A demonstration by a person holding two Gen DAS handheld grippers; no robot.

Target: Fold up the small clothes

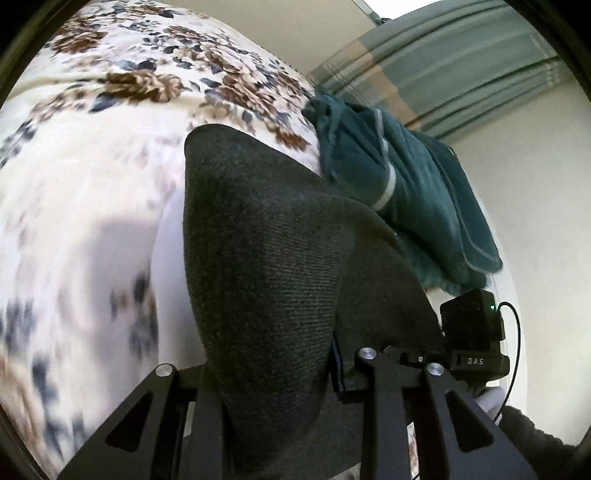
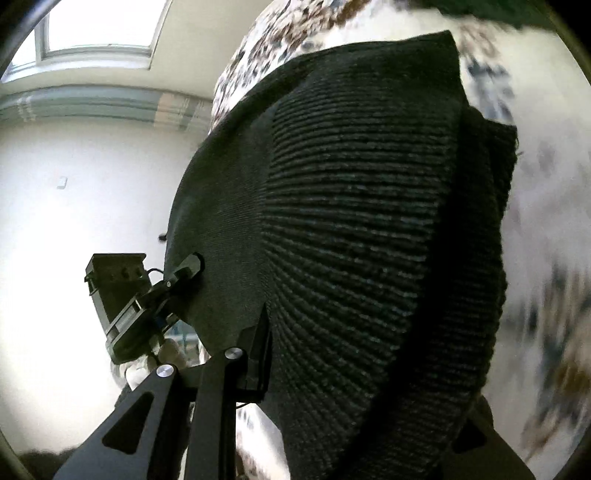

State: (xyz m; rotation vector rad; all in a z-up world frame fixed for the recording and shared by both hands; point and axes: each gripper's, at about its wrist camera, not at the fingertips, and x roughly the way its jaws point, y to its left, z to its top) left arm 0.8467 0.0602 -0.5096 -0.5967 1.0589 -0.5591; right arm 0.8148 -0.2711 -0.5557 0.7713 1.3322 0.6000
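A dark grey knit garment (image 1: 266,258) hangs lifted above a floral bedspread (image 1: 92,166). My left gripper (image 1: 280,387) is shut on its near edge, and the cloth drapes over the fingers. In the right wrist view the same ribbed garment (image 2: 351,240) fills the frame. My right gripper (image 2: 332,387) is shut on it, with only the left finger (image 2: 255,354) showing beside the cloth. The other gripper's body (image 2: 125,306) shows at lower left, clamped on the garment's far edge.
A teal towel or garment (image 1: 399,192) with a pale stripe lies bunched on the bed behind the knit. Grey-green curtains (image 1: 461,66) and a white wall (image 2: 74,203) stand beyond. A window (image 2: 99,26) is up high.
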